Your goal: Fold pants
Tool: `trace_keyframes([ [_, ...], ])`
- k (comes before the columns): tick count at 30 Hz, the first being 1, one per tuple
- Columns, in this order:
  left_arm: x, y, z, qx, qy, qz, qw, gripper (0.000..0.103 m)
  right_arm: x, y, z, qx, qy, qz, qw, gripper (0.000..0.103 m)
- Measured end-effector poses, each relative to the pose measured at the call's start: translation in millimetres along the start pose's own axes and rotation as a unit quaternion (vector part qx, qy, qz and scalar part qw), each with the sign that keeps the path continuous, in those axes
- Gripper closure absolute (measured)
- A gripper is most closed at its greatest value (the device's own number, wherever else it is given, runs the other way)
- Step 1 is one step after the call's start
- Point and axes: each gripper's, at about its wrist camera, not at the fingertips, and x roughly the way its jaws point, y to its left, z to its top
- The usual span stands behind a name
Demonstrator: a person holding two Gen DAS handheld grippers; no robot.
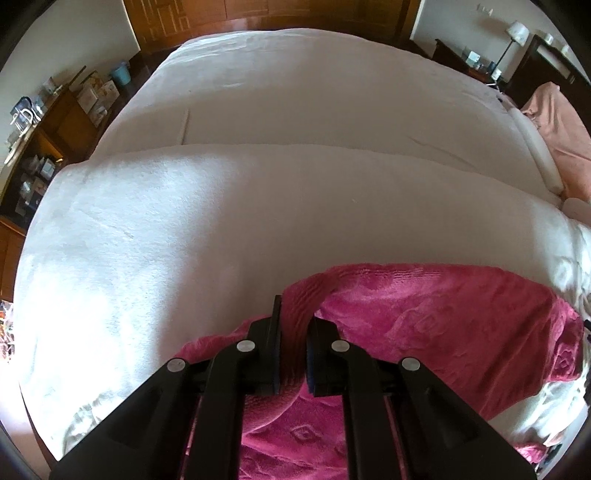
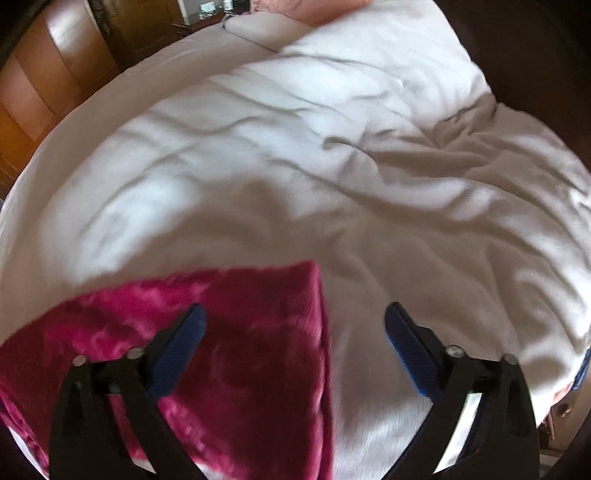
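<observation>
A: Looking along the left gripper (image 1: 294,325), what does it have?

B: A thick ridge of the pink fleece pants (image 1: 424,325) is pinched between its two fingers, which are drawn in tight on the fabric. The pinched fold rises from the garment and bends over to the right.

A: Where do the pants lie?

B: On the bed (image 1: 295,110), on top of a white blanket (image 1: 166,229), at the near edge. In the left wrist view the pink cloth spreads to the right of the fingers and runs under them toward the camera. It has a raised pattern in the pile.

A: And the right gripper (image 2: 295,332)?

B: Its jaws stand wide apart with nothing between them. The blue pads (image 2: 410,350) face inward. The left finger hangs over the pants (image 2: 240,350); the right one is over bare white blanket (image 2: 369,184). That view is blurred.

A: How do the pants look from that side?

B: A flat pink panel with a straight right edge and a square far corner, lying left of centre on the rumpled blanket.

A: Anything else around?

B: A wooden wardrobe (image 1: 277,14) beyond the far side of the bed, a lamp (image 1: 515,33) at the upper right, and a peach pillow (image 1: 557,125) at the right.
</observation>
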Motion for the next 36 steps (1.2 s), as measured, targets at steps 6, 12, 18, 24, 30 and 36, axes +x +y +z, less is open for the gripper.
trace_keyframes([
  [6,-12,-7,6,0.006,-0.001,0.011,0.9999,0.095,27,-16,2,0.05,0.036,0.057,0.997,0.05],
  [12,-20,-9,7,0.009,-0.005,0.014,0.9998,0.095,2,-11,-3,0.025,0.012,0.087,0.996,0.093],
  [18,-35,-1,1,0.007,-0.021,0.004,0.9997,0.095,-69,-15,-7,0.015,-0.056,0.111,0.992,0.094],
  [24,-65,15,-16,0.006,-0.043,-0.013,0.999,0.095,-136,-21,-25,0.02,-0.117,0.1,0.988,0.094],
  [30,-105,36,-48,0.013,-0.071,-0.038,0.9967,0.095,-182,-31,-66,0.033,-0.149,0.087,0.984,0.094],
  [36,-138,54,-104,0.029,-0.088,-0.058,0.9941,0.095,-209,-47,-124,0.05,-0.163,0.079,0.982,0.094],
])
